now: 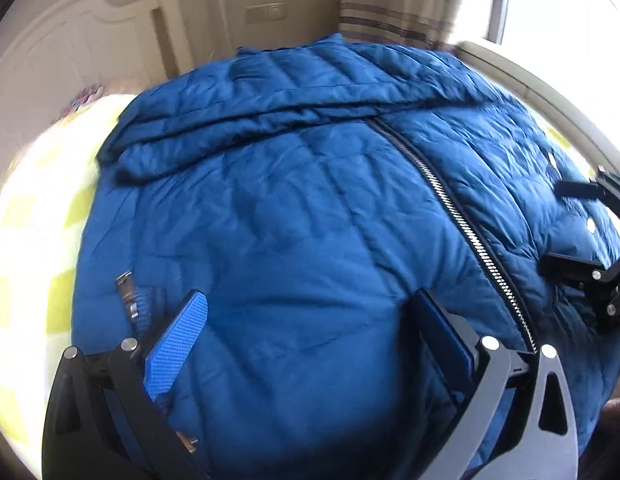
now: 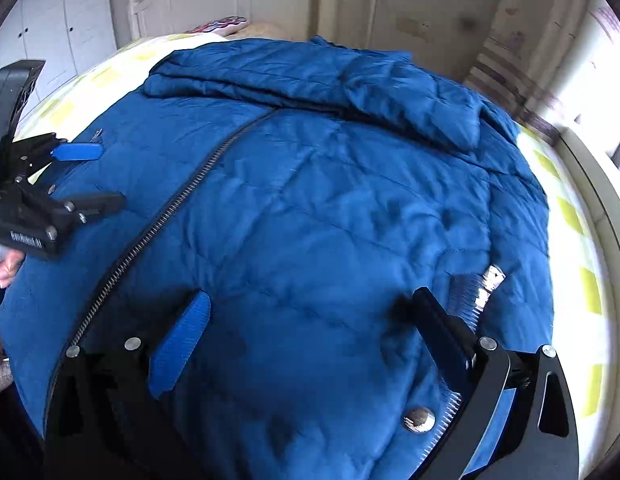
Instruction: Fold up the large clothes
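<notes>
**Take the near hem with both jaws before you fold**

Start with your own grippers. Your left gripper (image 1: 310,320) stands wide with nothing between its pads, hanging over the near left panel of the blue padded jacket (image 1: 310,208). Your right gripper (image 2: 310,320) is just as wide and also empty, over the near right panel. Neither pad looks to be pressing on cloth yet, though the blur makes contact hard to judge.

The jacket lies front up on the bed with the yellow-checked sheet (image 2: 586,288), its zipper (image 1: 462,216) closed and running away from you between the two grippers. The sleeves seem already laid across the far part of the body, so the step in hand is most likely the bottom-to-top fold.

To do it well, drop both grippers to the near edge, level with each other on either side of the zipper. Bite through the full padded thickness, since a shallow pinch on slick quilting may slip. Keep clear of the metal pocket zip (image 1: 129,300) near your left pad and the snap button (image 2: 420,418) near your right.

Then lift both together and carry the hem toward the far sleeve (image 1: 237,128), keeping the zipper straight.
</notes>
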`<state>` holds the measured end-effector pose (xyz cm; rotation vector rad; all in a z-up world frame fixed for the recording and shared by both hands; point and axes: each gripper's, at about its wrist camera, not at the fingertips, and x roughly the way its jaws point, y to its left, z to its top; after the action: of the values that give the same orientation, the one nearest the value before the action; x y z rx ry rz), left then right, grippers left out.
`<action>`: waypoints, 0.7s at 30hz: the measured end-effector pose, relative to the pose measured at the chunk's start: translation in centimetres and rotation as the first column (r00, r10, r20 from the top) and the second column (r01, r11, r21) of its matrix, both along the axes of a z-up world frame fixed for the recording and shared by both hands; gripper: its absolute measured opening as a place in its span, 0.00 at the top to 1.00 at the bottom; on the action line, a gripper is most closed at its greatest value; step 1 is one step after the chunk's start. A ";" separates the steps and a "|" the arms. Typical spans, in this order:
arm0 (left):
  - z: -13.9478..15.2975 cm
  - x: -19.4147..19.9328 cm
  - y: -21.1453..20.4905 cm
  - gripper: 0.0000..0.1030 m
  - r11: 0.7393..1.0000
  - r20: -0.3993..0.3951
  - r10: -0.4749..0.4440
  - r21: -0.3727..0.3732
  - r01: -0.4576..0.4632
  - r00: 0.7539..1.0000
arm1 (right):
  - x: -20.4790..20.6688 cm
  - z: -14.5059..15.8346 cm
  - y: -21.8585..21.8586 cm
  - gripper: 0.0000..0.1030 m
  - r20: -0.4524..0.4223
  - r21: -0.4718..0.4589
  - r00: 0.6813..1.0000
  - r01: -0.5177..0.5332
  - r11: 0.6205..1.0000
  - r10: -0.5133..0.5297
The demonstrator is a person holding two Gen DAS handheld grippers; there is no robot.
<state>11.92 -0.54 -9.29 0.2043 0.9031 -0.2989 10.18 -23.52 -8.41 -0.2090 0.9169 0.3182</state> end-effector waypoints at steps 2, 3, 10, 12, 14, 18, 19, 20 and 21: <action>0.7 -1.2 1.1 0.02 0.999 0.041 0.032 0.017 -0.033 0.999 | -1.0 0.4 -1.0 0.07 0.021 -0.017 1.000 0.016 1.000 -0.016; 1.0 -1.8 1.6 0.02 0.999 0.053 0.038 0.018 -0.039 0.998 | -1.7 0.4 -1.6 0.07 0.026 -0.025 0.999 0.023 0.999 -0.022; -0.4 -2.5 6.4 0.02 0.993 -0.011 0.107 -0.043 -0.108 0.994 | -3.6 -1.9 -5.5 0.05 0.023 0.086 0.998 0.049 0.995 -0.052; -0.2 -2.3 6.3 0.02 0.991 0.004 0.136 -0.012 -0.136 0.991 | -3.5 -1.5 -4.9 0.05 0.024 0.056 0.996 0.081 0.995 -0.082; 0.6 -3.5 5.4 0.02 0.989 0.068 0.142 0.031 -0.144 0.988 | -4.5 -0.9 -4.5 0.06 0.044 0.025 0.994 0.096 0.995 -0.097; 3.0 -7.6 3.3 0.02 0.997 0.113 0.021 -0.074 -0.012 0.993 | -7.3 1.3 -2.6 0.06 0.132 0.068 0.991 -0.014 0.998 0.004; 3.3 -8.6 2.3 0.02 0.997 0.123 -0.023 -0.073 0.032 0.992 | -7.7 1.5 -2.0 0.06 0.136 0.072 0.990 -0.045 0.996 0.035; 3.2 -9.4 1.2 0.02 0.996 0.126 -0.064 -0.046 0.070 0.990 | -8.1 1.4 -1.4 0.06 0.135 0.065 0.989 -0.069 0.996 0.060; 2.6 -9.9 0.4 0.02 0.996 0.118 -0.086 -0.006 0.088 0.989 | -8.4 0.9 -0.4 0.06 0.129 0.038 0.987 -0.100 0.994 0.094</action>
<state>2.00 -0.18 -6.68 0.2490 0.7766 -0.3691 1.76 -23.89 -7.54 -0.2307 0.7746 0.4108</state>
